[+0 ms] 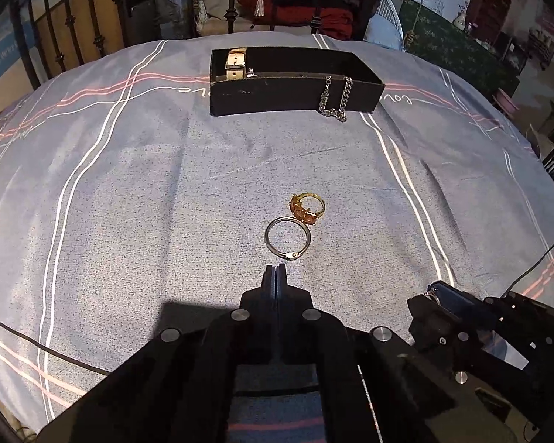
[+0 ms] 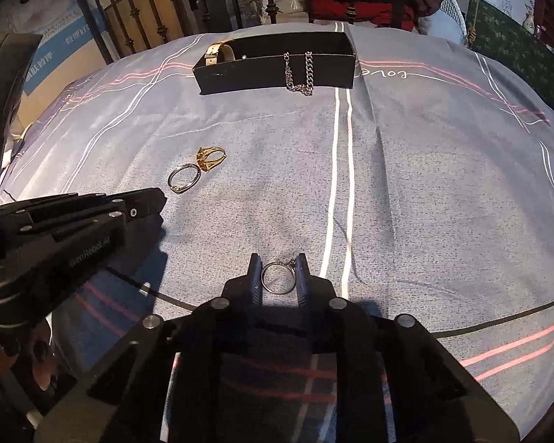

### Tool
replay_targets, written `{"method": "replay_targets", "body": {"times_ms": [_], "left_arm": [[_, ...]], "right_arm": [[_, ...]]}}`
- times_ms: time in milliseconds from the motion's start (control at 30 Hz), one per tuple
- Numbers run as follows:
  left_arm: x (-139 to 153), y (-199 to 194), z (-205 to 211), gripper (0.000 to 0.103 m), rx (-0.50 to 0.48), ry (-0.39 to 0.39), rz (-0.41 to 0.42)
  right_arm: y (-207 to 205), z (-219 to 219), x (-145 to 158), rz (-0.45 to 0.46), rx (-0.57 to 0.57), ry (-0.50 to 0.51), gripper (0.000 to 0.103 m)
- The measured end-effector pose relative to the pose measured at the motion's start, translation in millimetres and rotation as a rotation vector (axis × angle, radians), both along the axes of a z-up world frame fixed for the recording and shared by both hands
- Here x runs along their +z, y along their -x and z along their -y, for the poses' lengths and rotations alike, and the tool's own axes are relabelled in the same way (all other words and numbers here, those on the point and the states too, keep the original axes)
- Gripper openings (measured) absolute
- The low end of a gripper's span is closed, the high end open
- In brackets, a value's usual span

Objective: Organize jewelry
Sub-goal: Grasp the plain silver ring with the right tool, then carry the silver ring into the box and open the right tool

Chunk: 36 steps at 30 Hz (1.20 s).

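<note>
— Two grippers over the bedspread [image 1: 136,192]; how does each sit?

— Left gripper [image 1: 276,266] is held low and level, fingers pressed flat together with nothing between them, tips just short of the plain silver ring [image 1: 287,238]; from the right wrist view the same left gripper [image 2: 158,199] reaches in from the left edge, pointing towards that ring [image 2: 183,178], with part of the person's hand [image 2: 3,354] showing at the bottom left corner.

— And the right one?

— Right gripper [image 2: 278,264] points forward along the cloth, its fingers [image 2: 302,277] closed in on a small silver ring [image 2: 277,277]; the ring stands upright between the pads, touching both; from the left wrist view the right gripper [image 1: 434,295] is low at the right, and I cannot tell its grip from there.

— Where is the rest of the jewelry?

— Gold ring with amber stones [image 1: 307,209] lies touching the plain silver ring on its far side; both are on the bedspread, well short of the black box [image 1: 295,94]; a beige watch strap [image 1: 234,63] sits in the box's left end; a silver chain [image 1: 335,98] hangs over the near wall, its loop resting on the cloth.

— Behind it?

— Black iron bed rails [image 2: 129,18]; red fabric [image 1: 332,22] beyond them.
</note>
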State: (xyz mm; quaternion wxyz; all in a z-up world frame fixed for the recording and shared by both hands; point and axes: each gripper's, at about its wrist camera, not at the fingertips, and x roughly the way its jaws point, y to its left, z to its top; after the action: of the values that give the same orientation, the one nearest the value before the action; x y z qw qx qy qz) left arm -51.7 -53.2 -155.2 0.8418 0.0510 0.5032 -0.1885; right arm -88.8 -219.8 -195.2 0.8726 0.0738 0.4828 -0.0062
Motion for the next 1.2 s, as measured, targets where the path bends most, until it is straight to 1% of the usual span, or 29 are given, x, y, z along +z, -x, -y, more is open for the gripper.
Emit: {"method": "replay_targets", "body": {"times_ms": [133, 233, 300, 333, 400, 467, 500, 567, 667, 700, 767, 833, 900, 933, 967, 1000, 1033, 1067, 1100, 1200], "left_arm": [[11.5, -2.3, -11.6, 0.000, 0.024, 0.036, 0.013], [19.6, -5.3, -17.2, 0.000, 0.033, 0.064, 0.020], [19.5, -9.0, -15.2, 0.000, 0.020, 0.085, 0.001], [17.8, -10.4, -12.9, 0.000, 0.015, 0.089, -0.009], [13.4, -13.4, -7.2, 0.002, 0.012, 0.069, -0.008], [6.9, -18.0, -4.0, 0.006, 0.024, 0.051, -0.021], [4.2, -19.4, -3.5, 0.006, 0.029, 0.043, -0.027], [-0.4, -19.9, -0.8, 0.006, 0.029, 0.035, -0.032], [-2.8, -19.4, 3.3, 0.011, 0.027, 0.017, -0.025], [-3.0, -19.8, 4.7, 0.013, 0.024, 0.011, -0.023], [-2.4, -21.5, 6.3, 0.014, 0.019, -0.001, -0.015], [-2.4, -24.4, 6.7, 0.017, 0.018, -0.009, -0.015], [-2.3, -26.7, 5.1, 0.023, 0.022, -0.012, -0.012], [-2.0, -27.7, 3.9, 0.024, 0.024, -0.013, -0.010], [-1.7, -28.8, 3.0, 0.025, 0.027, -0.010, -0.009], [-0.9, -29.4, 2.0, 0.026, 0.030, -0.004, -0.010], [-0.3, -29.9, 1.3, 0.028, 0.032, 0.003, -0.013], [0.9, -30.0, 0.6, 0.033, 0.035, 0.009, -0.013], [2.5, -29.9, 0.3, 0.037, 0.035, 0.011, -0.008], [8.8, -26.5, -6.1, 0.043, 0.043, 0.011, 0.020]], "right_arm": [[2.6, 0.1, 4.1, 0.011, -0.004, -0.015, 0.020], [3.0, 3.6, 15.7, 0.042, -0.010, -0.023, 0.020], [0.8, 5.9, 23.0, 0.061, -0.012, -0.021, 0.020], [-3.0, 7.0, 27.3, 0.069, -0.008, -0.016, 0.020], [-16.8, 10.0, 37.5, 0.090, 0.001, 0.000, 0.020], [-41.2, 13.6, 56.9, 0.124, 0.018, 0.031, 0.020], [-54.8, 16.2, 67.7, 0.145, 0.021, 0.044, 0.020], [-88.9, 22.7, 90.1, 0.175, 0.025, 0.051, 0.020], [-140.7, 27.2, 112.7, 0.204, 0.029, 0.073, 0.020], [-160.3, 28.5, 116.4, 0.205, 0.030, 0.079, 0.020], [-188.0, 30.4, 113.8, 0.192, 0.032, 0.078, 0.020], [-209.6, 32.2, 106.5, 0.175, 0.030, 0.079, 0.020], [-219.4, 35.1, 98.3, 0.154, 0.026, 0.070, 0.021], [-219.7, 35.9, 94.4, 0.148, 0.027, 0.078, 0.028], [-215.0, 35.5, 91.2, 0.151, 0.029, 0.085, 0.039], [-209.1, 37.1, 89.0, 0.156, 0.024, 0.096, 0.044], [-202.2, 39.4, 88.0, 0.159, 0.017, 0.105, 0.055], [-192.6, 42.1, 87.2, 0.166, 0.009, 0.110, 0.063], [-183.0, 44.9, 87.4, 0.174, 0.000, 0.113, 0.065], [-137.1, 52.1, 83.4, 0.173, -0.054, 0.115, 0.068]]}}
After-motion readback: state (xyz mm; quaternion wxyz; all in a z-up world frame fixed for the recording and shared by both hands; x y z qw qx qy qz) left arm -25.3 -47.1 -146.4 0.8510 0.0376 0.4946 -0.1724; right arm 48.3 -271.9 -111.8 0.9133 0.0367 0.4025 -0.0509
